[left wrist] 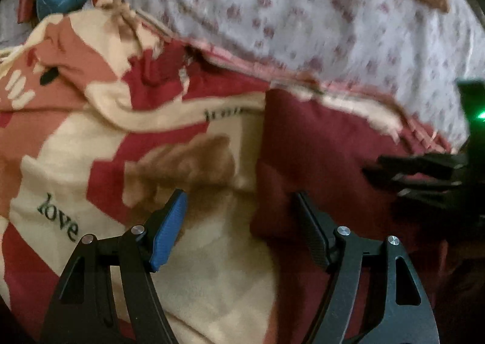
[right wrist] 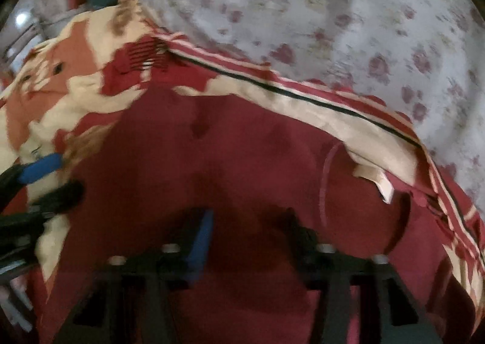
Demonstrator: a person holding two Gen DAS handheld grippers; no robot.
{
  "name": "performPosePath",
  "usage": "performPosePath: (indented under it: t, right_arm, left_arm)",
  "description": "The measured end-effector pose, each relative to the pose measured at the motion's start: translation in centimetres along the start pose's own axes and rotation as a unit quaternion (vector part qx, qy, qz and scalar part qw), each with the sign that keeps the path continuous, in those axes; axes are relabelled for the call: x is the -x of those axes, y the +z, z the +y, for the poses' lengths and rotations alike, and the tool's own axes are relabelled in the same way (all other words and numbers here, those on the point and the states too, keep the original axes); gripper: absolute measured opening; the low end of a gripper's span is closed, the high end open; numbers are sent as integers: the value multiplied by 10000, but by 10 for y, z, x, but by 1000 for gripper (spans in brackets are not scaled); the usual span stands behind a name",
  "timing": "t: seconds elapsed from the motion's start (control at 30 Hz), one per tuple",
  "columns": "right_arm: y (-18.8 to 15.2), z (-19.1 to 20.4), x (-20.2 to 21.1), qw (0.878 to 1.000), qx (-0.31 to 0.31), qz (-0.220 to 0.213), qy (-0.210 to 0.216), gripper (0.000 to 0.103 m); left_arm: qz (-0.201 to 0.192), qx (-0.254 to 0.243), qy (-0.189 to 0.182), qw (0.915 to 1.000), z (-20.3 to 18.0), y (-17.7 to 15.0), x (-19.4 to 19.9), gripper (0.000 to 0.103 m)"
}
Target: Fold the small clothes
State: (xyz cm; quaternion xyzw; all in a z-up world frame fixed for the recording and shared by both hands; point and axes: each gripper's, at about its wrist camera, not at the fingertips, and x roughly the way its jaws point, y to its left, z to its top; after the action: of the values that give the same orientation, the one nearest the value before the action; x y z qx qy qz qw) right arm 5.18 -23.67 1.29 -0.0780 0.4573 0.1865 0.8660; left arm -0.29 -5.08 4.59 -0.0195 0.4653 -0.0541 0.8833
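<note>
Floral bedding [left wrist: 303, 11] fills the background beyond both my tongs, and on this bed, just ahead of them, lies the small garment [left wrist: 318, 147], plain dark red inside and patterned in cream and red outside. Part of it looks turned over already, its dark red lining showing under my right tongs [right wrist: 247, 235], while the printed side with the word "love" sprawls rumpled under my left tongs [left wrist: 242, 223]. My left tongs hover apart, gripping nothing. My right tongs stand narrowly apart; blur hides whether they pinch cloth. I judge the folding barely begun: edges uneven, further folds remaining.
</note>
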Motion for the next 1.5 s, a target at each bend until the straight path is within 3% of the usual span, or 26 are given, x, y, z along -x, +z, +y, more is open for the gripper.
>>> performPosePath:
  t: [0.1,0.3,0.47,0.53,0.6,0.63,0.77,0.83,0.9,0.97,1.03,1.23,1.37,1.5]
  right_arm:
    - [-1,16,0,9986,442,-70,-289,7]
    - [11,2,15,9949,172,-522,-842,4]
    - [7,2,-13,9960,16,-209,-866,4]
    - [5,1,0,9966,-97,-208,-787,12]
    - [-4,-3,22,9967,-344,-208,-704,44]
    - [-11,-6,34,9958,-462,-283,-742,48]
    - [-54,-32,76,9889,-833,-310,-1188,48]
    - [-84,-59,91,9792,-1357,-280,-1483,48]
    - [-107,-87,90,9704,-1804,11,-1602,48]
    - [-122,-103,82,9674,-2022,152,-1520,48]
    - [-125,-108,89,9681,-2105,-17,-1358,48]
    - [-139,-98,141,9699,-2108,-410,-1149,51]
    - [-154,-98,158,9684,-2142,-425,-1202,51]
    - [-173,-95,172,9680,-2273,-424,-981,51]
  left_arm:
    - [-22,11,19,10000,1,-1,0,75]
    - [4,175,-103,9998,6,0,-2,75]
    - [-51,64,-35,10000,0,-1,-2,75]
    - [-57,85,-43,9999,1,-1,-2,75]
    - [-66,96,-51,9999,2,-1,-1,75]
    - [-93,86,-43,9999,1,-1,0,75]
    - [-312,-59,1,9995,-3,-2,10,75]
    - [-366,-132,-44,9992,-7,-2,13,75]
    - [-341,-212,-74,9992,-11,-3,12,75]
    - [-254,-333,-33,9991,-17,-6,6,75]
    - [-215,-422,-6,9989,-21,-10,3,75]
    - [-317,-402,-100,9986,-22,-14,10,75]
    - [-450,-452,-193,9978,-25,-18,20,75]
    - [-552,-567,-265,9965,-29,-23,29,75]
